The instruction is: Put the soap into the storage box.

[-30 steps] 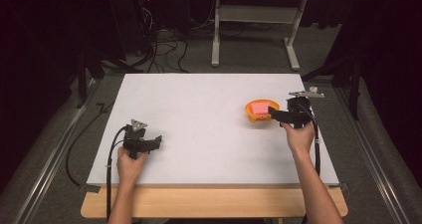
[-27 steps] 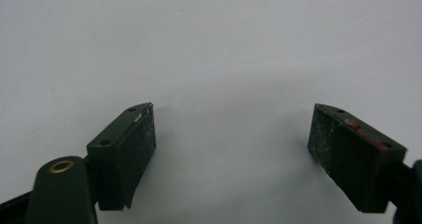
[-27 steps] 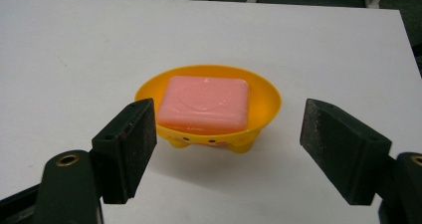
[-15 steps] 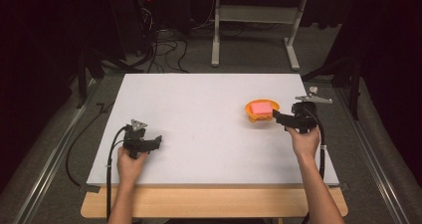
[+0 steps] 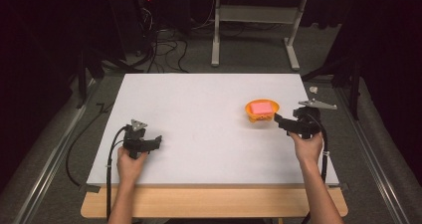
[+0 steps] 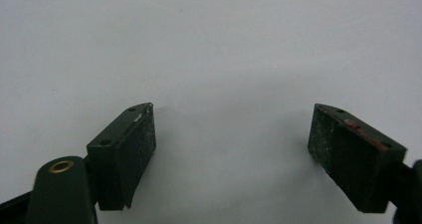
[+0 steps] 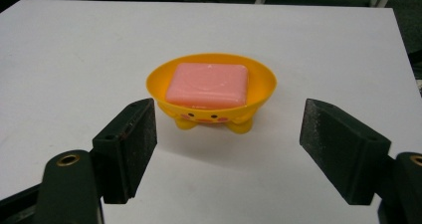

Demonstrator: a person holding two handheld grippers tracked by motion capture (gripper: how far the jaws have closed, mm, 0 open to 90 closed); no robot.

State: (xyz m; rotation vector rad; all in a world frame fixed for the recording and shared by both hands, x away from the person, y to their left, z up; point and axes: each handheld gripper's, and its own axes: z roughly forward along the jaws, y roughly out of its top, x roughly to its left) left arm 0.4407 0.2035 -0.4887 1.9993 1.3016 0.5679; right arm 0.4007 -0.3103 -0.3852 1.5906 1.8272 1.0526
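An orange soap dish [image 5: 262, 113] with a duck face stands on the white tabletop [image 5: 209, 109] at the right, and a pink soap bar [image 5: 263, 106] lies in it. In the right gripper view the dish [image 7: 211, 109] and the soap [image 7: 207, 84] sit just beyond the jaw tips, not between them. My right gripper [image 5: 276, 120] [image 7: 229, 134] is open, right of the dish and pointing at it. My left gripper [image 5: 158, 141] [image 6: 231, 139] is open over bare tabletop at the front left, with nothing between its fingers.
A wooden strip [image 5: 214, 201] runs along the table's front edge. Cables [image 5: 164, 50] and a white desk frame [image 5: 254, 35] are on the floor behind the table. A small white object [image 5: 313, 89] lies off the table's right edge.
My right gripper has drawn back from the dish, toward the person and a little to the right. The dish, soap and left gripper have stayed in place.
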